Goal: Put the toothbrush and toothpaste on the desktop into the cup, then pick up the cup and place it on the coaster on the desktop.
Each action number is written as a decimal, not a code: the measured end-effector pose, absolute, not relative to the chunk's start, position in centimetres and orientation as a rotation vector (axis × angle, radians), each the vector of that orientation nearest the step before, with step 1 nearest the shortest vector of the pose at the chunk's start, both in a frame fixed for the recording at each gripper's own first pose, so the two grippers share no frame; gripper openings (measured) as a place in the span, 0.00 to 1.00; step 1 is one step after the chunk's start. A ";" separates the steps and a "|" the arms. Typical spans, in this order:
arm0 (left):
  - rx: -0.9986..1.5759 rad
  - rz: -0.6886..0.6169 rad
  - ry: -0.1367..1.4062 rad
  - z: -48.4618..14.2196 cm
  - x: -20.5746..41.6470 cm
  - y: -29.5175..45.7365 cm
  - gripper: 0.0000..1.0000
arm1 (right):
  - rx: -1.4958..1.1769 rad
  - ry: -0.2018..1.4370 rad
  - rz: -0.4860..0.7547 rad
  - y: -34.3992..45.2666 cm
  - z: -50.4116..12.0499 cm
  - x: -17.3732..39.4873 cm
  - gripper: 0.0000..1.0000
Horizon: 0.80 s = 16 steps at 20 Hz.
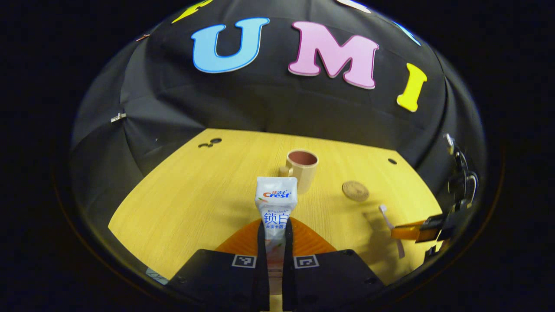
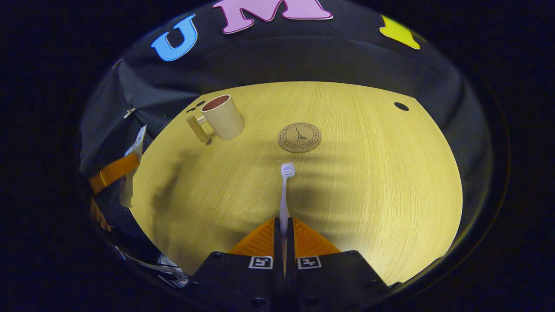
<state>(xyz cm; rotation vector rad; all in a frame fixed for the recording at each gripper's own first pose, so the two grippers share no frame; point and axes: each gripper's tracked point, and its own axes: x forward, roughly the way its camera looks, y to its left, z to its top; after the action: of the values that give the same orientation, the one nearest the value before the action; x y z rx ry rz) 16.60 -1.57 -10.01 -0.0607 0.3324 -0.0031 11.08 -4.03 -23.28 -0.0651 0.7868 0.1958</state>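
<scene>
My left gripper [image 1: 275,229] is shut on a white toothpaste tube [image 1: 276,203], which stands upright between its fingers above the wooden desktop [image 1: 186,203]. Beyond the tube stands a beige cup [image 1: 301,170] with a dark inside and its handle to the left. A round brown coaster [image 1: 355,190] lies to the cup's right. My right gripper [image 2: 284,227] is shut on a white toothbrush [image 2: 285,190], bristles pointing away toward the coaster [image 2: 299,137]. The cup [image 2: 223,117] sits at the far left of the right gripper view. The toothbrush [image 1: 388,221] shows again in the left gripper view.
Black cloth walls close the desk at the back and sides. Small dark holes [image 1: 210,142] mark the desktop's far left, and another hole [image 2: 401,106] lies at the far right. A person's fingers [image 2: 99,216] hold the other gripper at the left edge of the right gripper view.
</scene>
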 end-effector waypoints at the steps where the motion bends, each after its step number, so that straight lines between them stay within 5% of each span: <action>1: -0.070 -0.011 0.308 -8.7 17.5 -1.8 0.17 | -0.058 0.786 0.192 -4.3 -23.1 11.2 0.06; 16: -0.037 -0.147 0.036 1.5 33.9 -5.7 0.17 | 0.032 0.833 0.097 -8.2 -23.7 11.5 0.06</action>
<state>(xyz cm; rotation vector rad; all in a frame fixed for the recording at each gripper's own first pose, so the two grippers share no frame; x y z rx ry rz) 33.89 -5.69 1.53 -0.0367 0.0355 -0.1472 11.48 -8.19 -23.70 0.0317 0.8330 0.0965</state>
